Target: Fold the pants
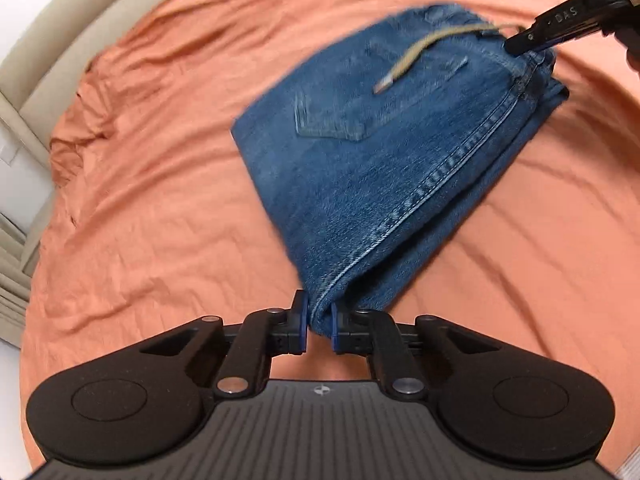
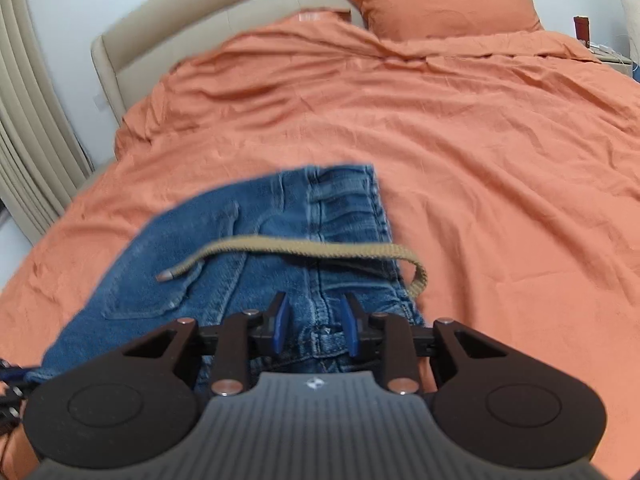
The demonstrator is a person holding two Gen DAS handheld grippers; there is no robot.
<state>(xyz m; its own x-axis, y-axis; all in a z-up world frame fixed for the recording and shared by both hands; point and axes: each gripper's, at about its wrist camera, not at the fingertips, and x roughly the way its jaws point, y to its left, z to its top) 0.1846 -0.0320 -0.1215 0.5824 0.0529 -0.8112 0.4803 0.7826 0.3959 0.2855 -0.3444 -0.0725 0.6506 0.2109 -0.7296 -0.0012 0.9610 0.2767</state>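
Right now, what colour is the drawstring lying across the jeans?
Tan. The drawstring on the blue jeans shows best in the right wrist view.

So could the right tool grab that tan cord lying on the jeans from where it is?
Probably yes. The right tool is at the jeans waistband with its jaws apart, and the tan cord lies just ahead, uncovered.

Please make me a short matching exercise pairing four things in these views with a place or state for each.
Things:
1. jeans
2. tan drawstring
3. pillow
4. left tongs

Place or state:
A. at the head of the bed
B. clamped on a denim fold
C. lying loose across the denim
D. folded on the orange bedcover

Pairs: 1-D, 2-C, 3-A, 4-B
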